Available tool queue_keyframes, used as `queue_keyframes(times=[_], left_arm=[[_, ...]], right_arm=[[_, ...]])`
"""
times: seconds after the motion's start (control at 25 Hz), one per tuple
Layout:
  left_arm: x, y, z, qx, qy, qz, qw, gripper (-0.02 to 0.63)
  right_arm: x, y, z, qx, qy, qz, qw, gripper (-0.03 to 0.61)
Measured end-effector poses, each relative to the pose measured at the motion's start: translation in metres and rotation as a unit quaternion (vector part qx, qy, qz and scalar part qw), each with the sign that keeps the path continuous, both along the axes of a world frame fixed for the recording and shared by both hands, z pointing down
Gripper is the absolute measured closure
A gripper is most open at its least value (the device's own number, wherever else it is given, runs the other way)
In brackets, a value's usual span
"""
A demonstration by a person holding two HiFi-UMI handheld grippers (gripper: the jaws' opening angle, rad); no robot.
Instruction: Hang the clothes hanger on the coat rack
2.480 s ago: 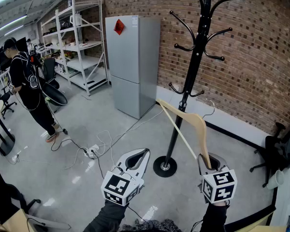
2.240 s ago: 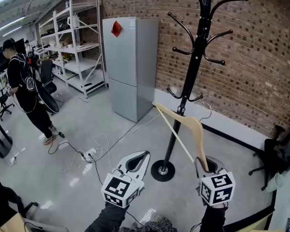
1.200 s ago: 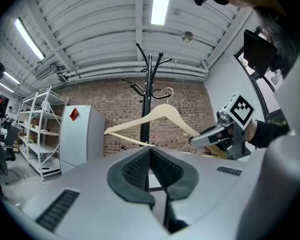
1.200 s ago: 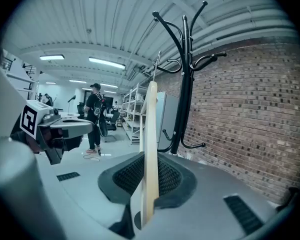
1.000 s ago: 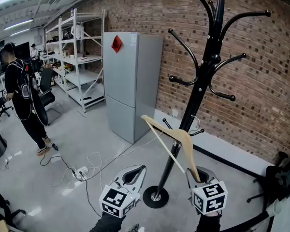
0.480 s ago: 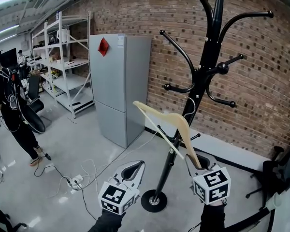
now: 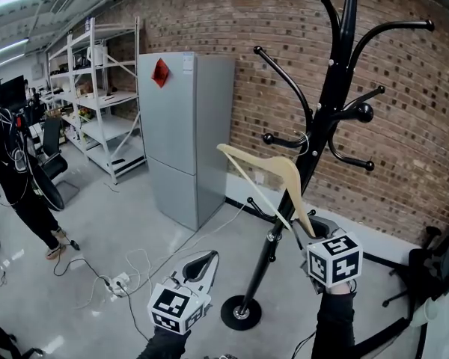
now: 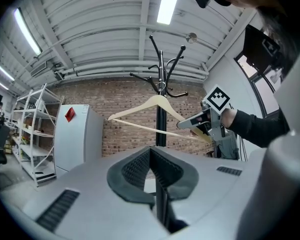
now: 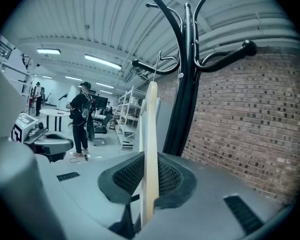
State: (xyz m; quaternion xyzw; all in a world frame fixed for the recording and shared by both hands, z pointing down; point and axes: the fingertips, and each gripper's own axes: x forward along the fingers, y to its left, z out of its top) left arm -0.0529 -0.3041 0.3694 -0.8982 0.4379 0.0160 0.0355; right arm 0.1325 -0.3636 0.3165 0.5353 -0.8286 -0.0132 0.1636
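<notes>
A pale wooden hanger (image 7: 273,172) is held up by one end in my right gripper (image 7: 310,236), which is shut on it. Its wire hook (image 7: 303,137) sits close beside the black coat rack's (image 7: 325,118) pole, next to a low curved arm (image 7: 280,139); whether they touch I cannot tell. In the right gripper view the hanger (image 9: 151,134) stands edge-on between the pads of the gripper (image 9: 149,156), with the rack (image 9: 187,84) just behind. My left gripper (image 7: 213,255) hangs low at the left, shut and empty. In the left gripper view, the gripper (image 8: 151,151) faces hanger (image 8: 155,104) and rack (image 8: 161,129).
The rack's round base (image 7: 242,313) stands on the grey floor before a brick wall (image 7: 404,73). A grey fridge (image 7: 183,140) and white shelving (image 7: 97,88) are at the left. A person (image 7: 11,163) stands far left. Cables and a power strip (image 7: 120,279) lie on the floor.
My right gripper has lifted the hanger up and toward the rack, bringing its hook beside the pole's lower arms. The rack looms closer. The left gripper stays low and shut.
</notes>
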Motion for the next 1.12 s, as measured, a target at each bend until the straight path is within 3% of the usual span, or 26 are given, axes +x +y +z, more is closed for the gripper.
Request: queue_keyframes(times=[0.24, 0.6, 0.88, 0.96, 1.12], left_arm=[[-0.006, -0.002, 0.006, -0.011, 0.000, 0.000, 0.9999, 0.609], [0.000, 0.003, 0.009, -0.015, 0.001, 0.015, 0.9998, 0.609], [0.003, 0.004, 0.010, -0.013, -0.008, 0.016, 0.9998, 0.609], [0.006, 0.004, 0.010, -0.012, -0.009, 0.018, 0.9997, 0.609], [0.014, 0.003, 0.010, -0.010, -0.012, 0.024, 0.9996, 0.609]], right_arm=[[-0.002, -0.015, 0.024, -0.028, -0.002, 0.006, 1.000, 0.522], [-0.007, -0.019, 0.030, -0.012, -0.011, -0.011, 1.000, 0.522], [0.000, -0.015, 0.002, 0.061, -0.012, 0.002, 0.998, 0.491], [-0.001, -0.008, -0.011, 0.086, 0.001, -0.001, 0.996, 0.449], [-0.001, 0.012, -0.035, 0.127, 0.030, -0.010, 0.991, 0.431]])
